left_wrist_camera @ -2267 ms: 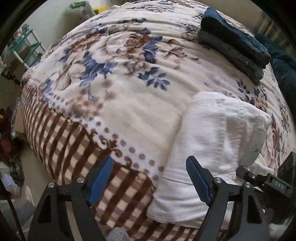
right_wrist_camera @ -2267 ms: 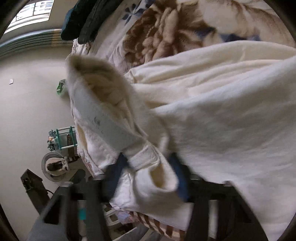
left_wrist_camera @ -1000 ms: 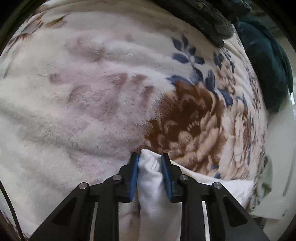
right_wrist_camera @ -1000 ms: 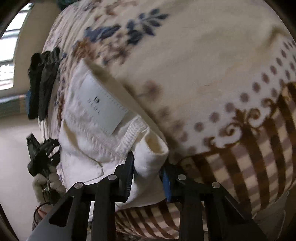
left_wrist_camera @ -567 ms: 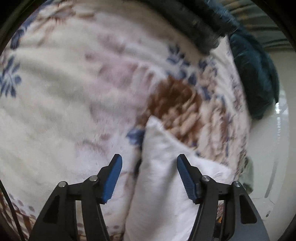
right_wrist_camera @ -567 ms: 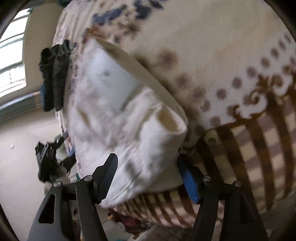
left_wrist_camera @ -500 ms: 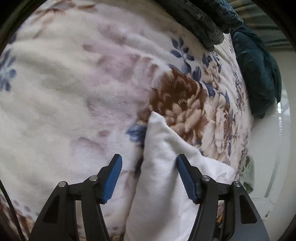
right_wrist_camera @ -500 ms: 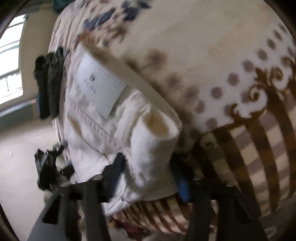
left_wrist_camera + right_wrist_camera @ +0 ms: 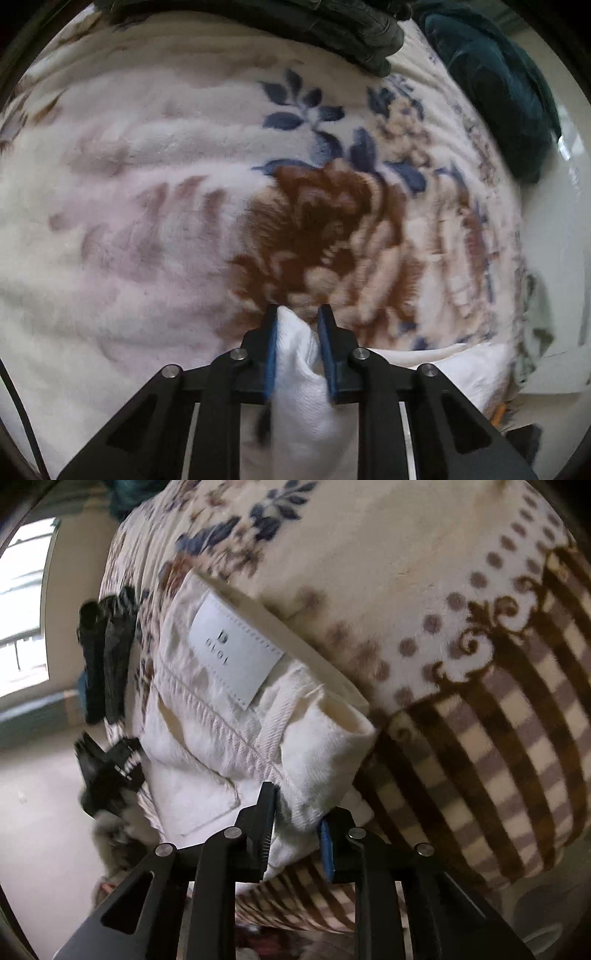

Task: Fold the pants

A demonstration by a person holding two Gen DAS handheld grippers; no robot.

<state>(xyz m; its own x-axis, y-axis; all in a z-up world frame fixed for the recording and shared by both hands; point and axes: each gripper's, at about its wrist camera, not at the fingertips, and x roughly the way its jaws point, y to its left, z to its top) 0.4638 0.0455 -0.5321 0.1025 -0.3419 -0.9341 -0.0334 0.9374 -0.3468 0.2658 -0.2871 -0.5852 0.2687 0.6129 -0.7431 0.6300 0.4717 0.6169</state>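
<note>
Left wrist view: my left gripper (image 9: 295, 325), jaws just closed, pinches a corner of the white pants (image 9: 299, 402) on the floral blanket (image 9: 147, 206). My right gripper (image 9: 297, 808), also just narrowed, seems to clamp the waistband end (image 9: 325, 753).

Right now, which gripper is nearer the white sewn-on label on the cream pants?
Right. The right gripper pinches the waistband just below the label; the left gripper grips the pants' far corner.
</note>
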